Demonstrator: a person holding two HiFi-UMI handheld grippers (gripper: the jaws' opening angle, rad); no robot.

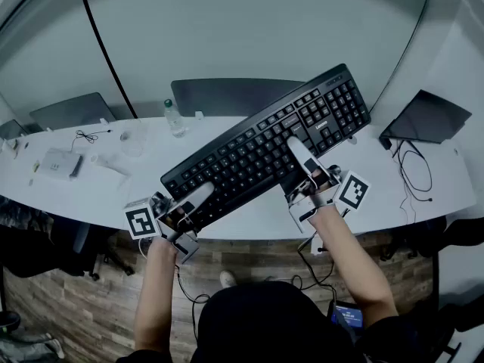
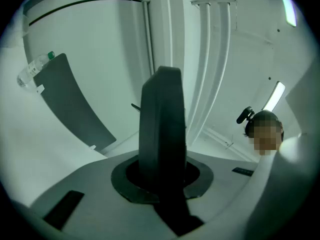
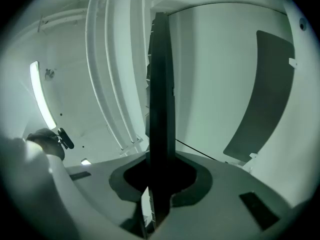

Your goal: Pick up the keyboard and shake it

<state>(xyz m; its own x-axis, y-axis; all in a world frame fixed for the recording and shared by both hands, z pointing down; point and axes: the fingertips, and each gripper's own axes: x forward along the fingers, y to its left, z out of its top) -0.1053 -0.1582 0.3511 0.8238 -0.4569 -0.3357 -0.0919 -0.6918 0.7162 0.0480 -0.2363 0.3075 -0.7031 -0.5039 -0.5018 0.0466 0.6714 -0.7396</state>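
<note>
1. The keyboard point(image 1: 265, 146) is hanging in the air over the white bench point(image 1: 91, 195), clear of it. It is tilting, with its number-pad end riding higher and farther away than the other end.
2. The left gripper point(image 1: 189, 203) is clamping the near edge at the keyboard's low left end. In the left gripper view the dark slab is standing edge-on between the jaws, which are pinching narrow on it.
3. The right gripper point(image 1: 300, 156) is gripping the near edge further right, with one jaw lying across the keys. In the right gripper view the jaws are closing tight on the thin black edge.
4. Step judged: the pick-up is looking done, and the shake is the part in hand or about to be.
5. The next move is calling for both hands going up and down together and staying the same way apart, so the board is not twisting or slipping out of the thin edge grips.
6. Risk: a water bottle point(image 1: 174, 118) and a laptop point(image 1: 427, 116) are sitting on the bench near the keyboard, so the shake is needing to stay above them.
</note>
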